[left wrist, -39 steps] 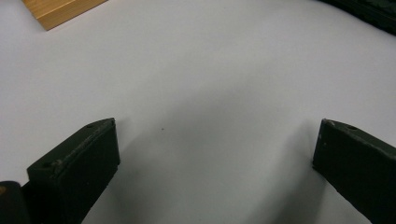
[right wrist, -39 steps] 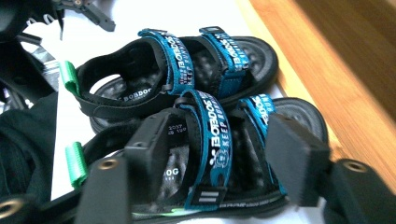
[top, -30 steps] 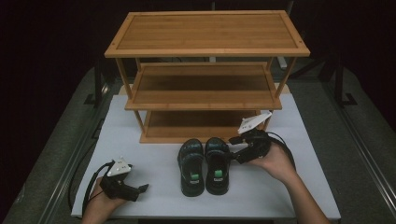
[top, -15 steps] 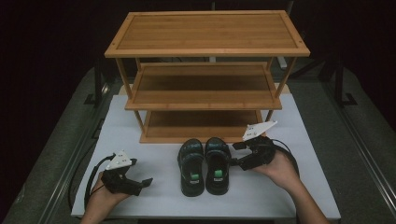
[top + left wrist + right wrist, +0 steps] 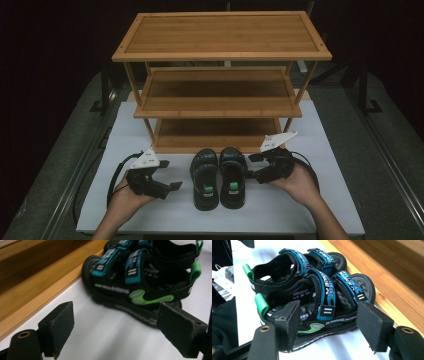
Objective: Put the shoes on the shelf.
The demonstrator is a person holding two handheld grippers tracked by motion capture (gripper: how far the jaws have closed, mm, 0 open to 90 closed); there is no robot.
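A pair of sandals [image 5: 220,176] lies on the white table [image 5: 325,210] (before a wooden rack [image 5: 220,90]), between the left tool [image 5: 172,177], empty and just narrowing, and the right tool [image 5: 250,167], half open, beside them.

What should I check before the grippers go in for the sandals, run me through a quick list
1. Pair of sandals side by side on the white table, toes toward the rack: ok.
2. Left gripper jaws have just been closing, nothing between them, apart from the sandals: ok.
3. Right gripper jaws open beside the right sandal, pads not pressing: ok.
4. Bottom shelf of the wooden rack free for the sandals: ok.
5. Whether the straps are fastened: cannot tell.
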